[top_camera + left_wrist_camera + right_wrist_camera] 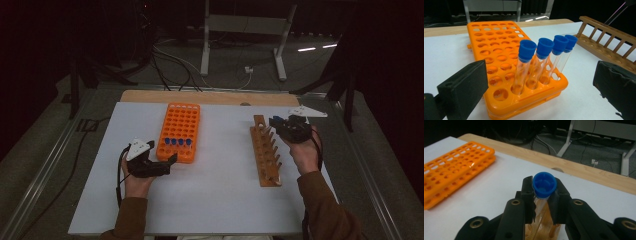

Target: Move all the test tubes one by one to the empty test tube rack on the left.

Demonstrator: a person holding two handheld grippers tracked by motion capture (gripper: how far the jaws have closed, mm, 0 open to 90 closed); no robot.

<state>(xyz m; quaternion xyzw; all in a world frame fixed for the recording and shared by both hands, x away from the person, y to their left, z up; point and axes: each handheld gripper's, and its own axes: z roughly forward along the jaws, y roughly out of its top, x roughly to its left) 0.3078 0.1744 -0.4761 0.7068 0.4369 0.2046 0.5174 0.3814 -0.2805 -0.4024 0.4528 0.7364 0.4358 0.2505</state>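
Currently, step in hand: moving capped tubes from the orange rack (179,131) to the wooden rack (265,151).

Item one: my right gripper (544,203), clamped on a clear tube with a blue cap (544,184), low centre of the right gripper view, held upright over the wooden rack's far end. In the high view that gripper (276,121) sits right of centre.

Item two: my left gripper (539,82), jaws standing wide apart, nothing between the pads; it waits just before the orange rack's near end.

Item three: four more blue-capped tubes (541,62), glassy, slim, round-bottomed, in the orange rack's near row.

Materials: orange rack is moulded plastic, glossy, gridded with round holes; wooden rack is smooth, with a drilled base and a railing of pegs.

Next move, as I judge it: line the tube's bottom over a free hole, lower straight, then release.
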